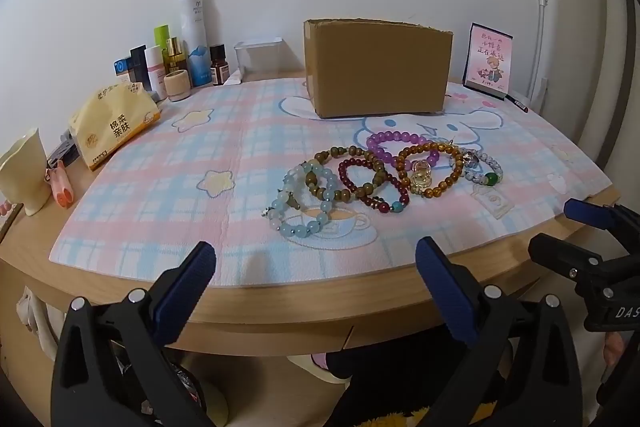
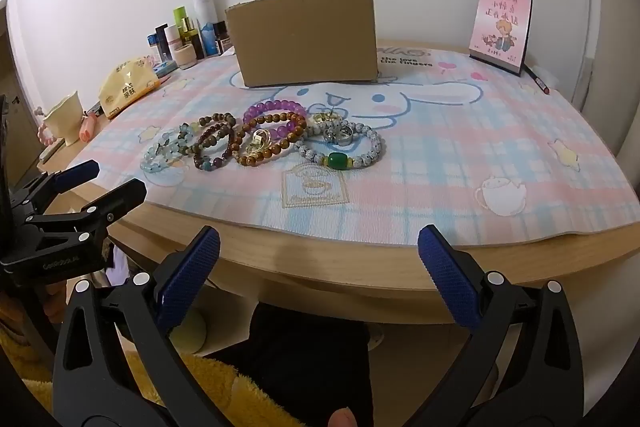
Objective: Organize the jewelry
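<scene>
Both black tongs with blue ribbed pads, the left gripper (image 1: 316, 269) and the right gripper (image 2: 319, 254), hung spread wide and empty before the front edge of the light wooden table (image 1: 280, 311). The beaded bracelets (image 1: 384, 179) lay clustered, overlapping one another, on the pink-and-blue plaid cartoon mat (image 1: 168, 195), well apart from either gripper, in front of the brown cardboard box (image 1: 378, 67).
</scene>
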The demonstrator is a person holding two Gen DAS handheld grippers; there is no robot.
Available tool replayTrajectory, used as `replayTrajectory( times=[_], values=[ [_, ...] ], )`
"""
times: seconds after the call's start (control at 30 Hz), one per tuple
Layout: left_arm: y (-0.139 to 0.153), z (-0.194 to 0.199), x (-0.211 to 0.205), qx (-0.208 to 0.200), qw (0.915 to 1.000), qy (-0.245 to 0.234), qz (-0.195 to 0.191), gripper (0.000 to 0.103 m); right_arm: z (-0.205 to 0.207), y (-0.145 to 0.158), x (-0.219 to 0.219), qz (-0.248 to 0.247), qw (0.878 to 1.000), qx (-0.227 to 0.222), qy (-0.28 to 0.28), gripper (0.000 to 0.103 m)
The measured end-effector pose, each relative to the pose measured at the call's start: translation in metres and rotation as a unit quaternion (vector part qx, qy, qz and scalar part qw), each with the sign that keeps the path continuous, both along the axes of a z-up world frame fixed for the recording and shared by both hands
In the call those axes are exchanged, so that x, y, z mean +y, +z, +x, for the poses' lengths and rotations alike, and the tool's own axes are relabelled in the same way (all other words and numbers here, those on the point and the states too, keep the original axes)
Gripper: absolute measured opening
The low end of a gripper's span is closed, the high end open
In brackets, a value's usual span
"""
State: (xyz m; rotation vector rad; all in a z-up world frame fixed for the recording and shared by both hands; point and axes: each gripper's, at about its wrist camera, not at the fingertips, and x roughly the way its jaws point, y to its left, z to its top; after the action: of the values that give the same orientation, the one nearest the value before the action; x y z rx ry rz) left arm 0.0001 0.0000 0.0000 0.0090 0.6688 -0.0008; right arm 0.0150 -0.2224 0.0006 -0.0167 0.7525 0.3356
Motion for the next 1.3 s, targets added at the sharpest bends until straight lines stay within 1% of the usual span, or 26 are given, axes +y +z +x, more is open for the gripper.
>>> replayTrajectory(
  times=[0.03,0.2,0.23,0.27,0.53,1.3],
  values=[
    [0.0005,-0.0008,-0.0004,-0.008,1.0,-0.001,0.004,0.099,0.0005,-0.0004,-0.0004,0.002,1.0,0.003,0.0,0.095],
    [0.0003,-0.0009,-0.0003,-0.005,1.0,-0.001,0.003,0.098,0.0022,0.0011,-0.0012,0.001,1.0,0.005,-0.003,0.095],
    [0.0002,-0.001,-0.0004,-0.006,1.0,-0.001,0.002,0.098,0.0075,0.0009,-0.0011,0.002,1.0,0.006,-0.004,0.095],
    [0.0002,-0.0011,-0.0003,-0.005,1.0,-0.001,0.002,0.099,0.0032,0.0019,-0.001,-0.002,1.0,0.0,-0.001,0.095],
    [0.0036,-0.0023,0.0003,-0.01,0.9999,-0.003,0.004,0.098,0.0025,0.0024,0.0004,-0.001,1.0,-0.001,0.003,0.095],
    [0.0024,0.0025,0.001,-0.003,1.0,-0.003,0.002,0.099,0.0029,0.004,0.0023,-0.002,1.0,-0.003,0.002,0.095]
  ],
)
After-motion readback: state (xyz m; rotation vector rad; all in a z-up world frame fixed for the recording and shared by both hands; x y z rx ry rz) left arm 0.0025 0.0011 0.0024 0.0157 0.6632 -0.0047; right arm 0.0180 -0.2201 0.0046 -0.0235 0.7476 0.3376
